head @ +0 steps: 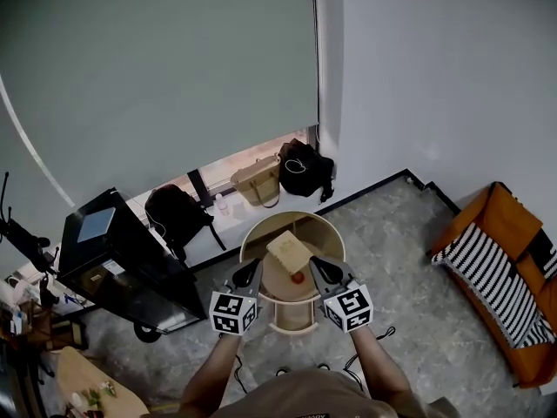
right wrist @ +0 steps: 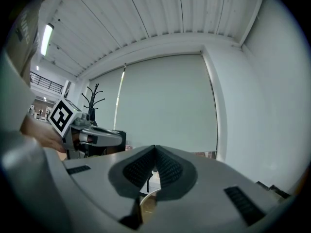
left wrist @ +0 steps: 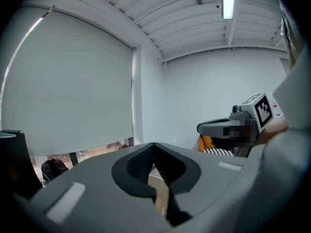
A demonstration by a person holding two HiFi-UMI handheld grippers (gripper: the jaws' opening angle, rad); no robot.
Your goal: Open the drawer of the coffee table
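Observation:
The round cream coffee table (head: 331, 232) stands in front of me on the floor, with a tan box (head: 288, 251) and a small red thing (head: 298, 277) on its top. A lower cream part (head: 293, 315) shows at its near side; I cannot tell whether it is the drawer. My left gripper (head: 255, 268) hovers over the table's near left, its jaws shut on nothing (left wrist: 153, 147). My right gripper (head: 315, 264) hangs over the near right, also shut and empty (right wrist: 155, 152). Each gripper shows in the other's view, the right gripper (left wrist: 233, 127) and the left gripper (right wrist: 92, 137).
A black cabinet (head: 122, 259) stands left of the table. Two black bags (head: 178, 212) (head: 305, 168) and a tan bag (head: 257, 181) sit along the window wall behind it. An orange sofa with a striped cushion (head: 500, 286) is at the right. A wooden surface (head: 83, 390) fills the lower left.

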